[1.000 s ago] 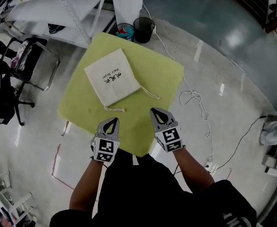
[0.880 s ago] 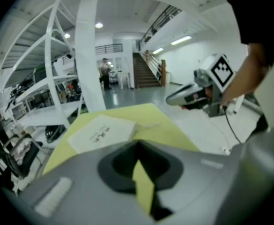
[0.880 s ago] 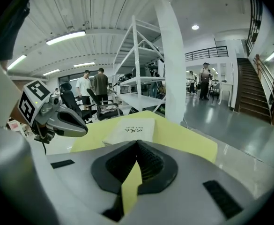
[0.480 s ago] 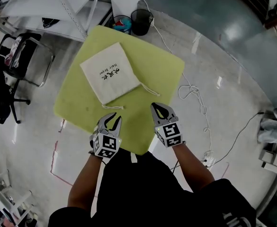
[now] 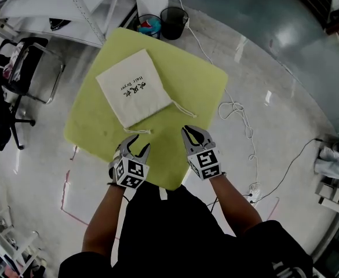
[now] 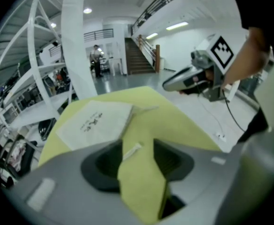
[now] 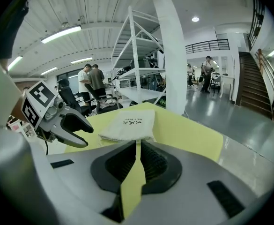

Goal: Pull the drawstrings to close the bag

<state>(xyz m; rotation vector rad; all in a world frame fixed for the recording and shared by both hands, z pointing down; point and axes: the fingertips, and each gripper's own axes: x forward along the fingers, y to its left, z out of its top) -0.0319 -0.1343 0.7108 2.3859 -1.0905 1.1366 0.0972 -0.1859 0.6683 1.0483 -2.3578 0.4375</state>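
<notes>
Head view: the cream bag (image 5: 133,87) lay flat on the yellow-green counter (image 5: 186,74), its mouth turned toward the person. That put both cord ends on the near side. The left drawstring (image 5: 139,131) trailed off the near-left corner of the mouth and the right drawstring (image 5: 183,110) off the near-right one, so each hand had its own cord to take.

The left tongs (image 5: 136,146) stood with jaws apart just behind the left drawstring, tips angled down at it. In the left gripper view the cord's end (image 6: 132,150) sat framed in the gap between the jaws with no pad pressing it. I judged this an approach to a pinch, not yet a hold.

The right tongs (image 5: 193,136) had jaws together on nothing. The right gripper view showed only a thin slit of counter between them, with the bag (image 7: 129,124) ahead. They hung near the right drawstring but clear of it, probably waiting their turn.

Against the earlier frames:
- The left tongs' jaws were together a second ago and had just been opening.
- The left tongs' tips had crept closer to the left drawstring.
- Both tongs had dropped nearer the counter.
- The right tongs' jaws had stayed together.
- The bag and both cords looked undisturbed, and the mouth was still unclosed.
</notes>
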